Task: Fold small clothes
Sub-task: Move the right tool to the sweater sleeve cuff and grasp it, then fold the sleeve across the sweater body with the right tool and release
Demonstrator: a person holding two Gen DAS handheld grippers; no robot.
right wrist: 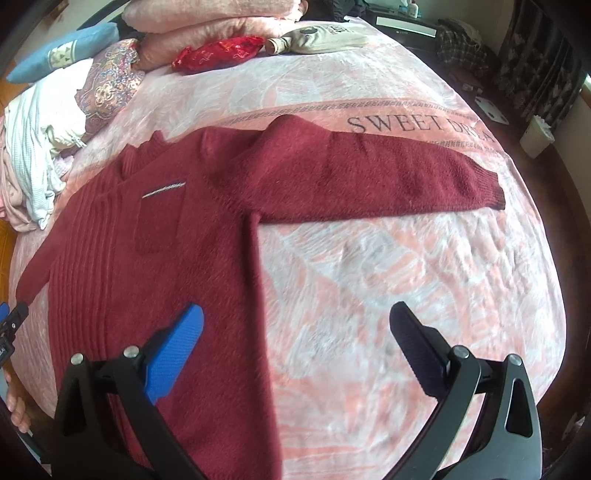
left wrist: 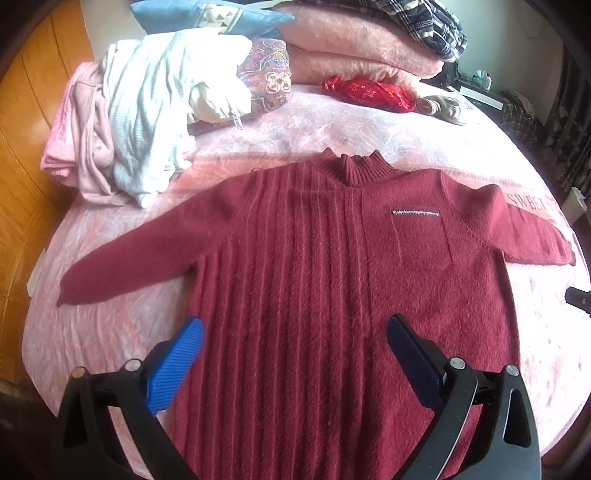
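Note:
A dark red knitted sweater (left wrist: 314,266) lies flat and face up on the pink bedspread (left wrist: 295,125), collar away from me and both sleeves spread out sideways. It has a ribbed front and a chest pocket with a silver zip (left wrist: 415,213). My left gripper (left wrist: 295,328) is open and empty, held above the sweater's lower middle. My right gripper (right wrist: 295,314) is open and empty over the sweater's right side edge (right wrist: 255,295). The right sleeve (right wrist: 369,177) stretches out toward the bed's right side.
A heap of white and pink clothes (left wrist: 129,122) lies at the back left. Folded pink blankets (left wrist: 351,48), a blue pillow (left wrist: 207,16), a patterned cushion (left wrist: 266,79) and a red foil packet (left wrist: 369,90) lie at the head of the bed. A white bin (right wrist: 535,134) stands past the right edge.

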